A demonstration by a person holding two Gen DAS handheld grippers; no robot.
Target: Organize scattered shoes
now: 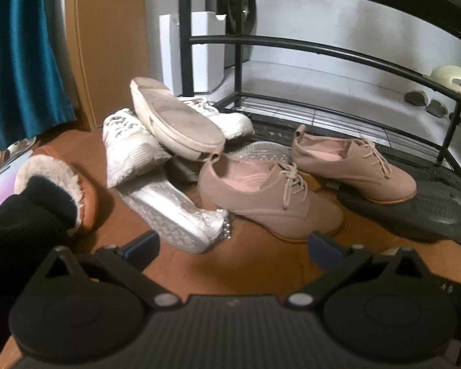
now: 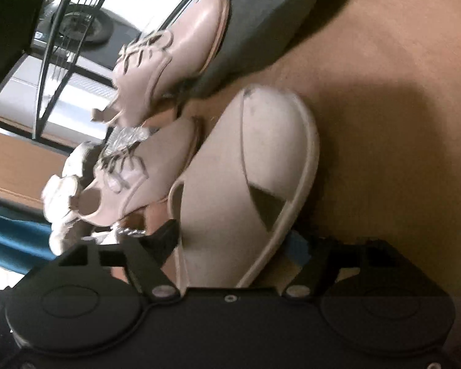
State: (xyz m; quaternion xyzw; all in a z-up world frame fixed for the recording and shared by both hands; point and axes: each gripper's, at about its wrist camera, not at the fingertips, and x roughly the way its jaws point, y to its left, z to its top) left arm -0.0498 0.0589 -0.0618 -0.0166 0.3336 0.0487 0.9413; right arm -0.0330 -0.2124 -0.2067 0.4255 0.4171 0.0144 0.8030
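Looking down the left gripper [image 1: 233,246] at a messy heap of shoes on the brown floor [image 1: 261,264]. Fingers spread wide there, nothing between them, just hovering over bare floor on the near side of the pile.

In the heap, going left to right:
- fur-lined slipper [image 1: 61,178] at far left, with something black and knitted poking into it
- white sneaker [image 1: 129,150] tipped on its side
- upturned slipper [image 1: 175,123] lying sole-up across the sneaker
- silver shoe [image 1: 175,215] flopped over with its tread showing, nearest the gripper
- pink lace-up shoe [image 1: 261,196] upright in the middle
- second pink lace-up [image 1: 353,169] further right, toe resting on a dark mat [image 1: 430,209]

Behind all that, a black shoe rack [image 1: 322,52], lowest shelf bare on the left side. Blue curtain [image 1: 21,61] hanging far left.

Over on the right gripper [image 2: 233,240]: straddling the heel end of a beige slipper [image 2: 246,169], right way up, toe pointing away. Fingers apart on either side of it, with what looks like a sliver of floor showing between the blue pad and the slipper's edge, so apparently not squeezing it. Picture rolled sideways and a bit blurry, so hard to be sure. Both pink lace-ups just left of that slipper.
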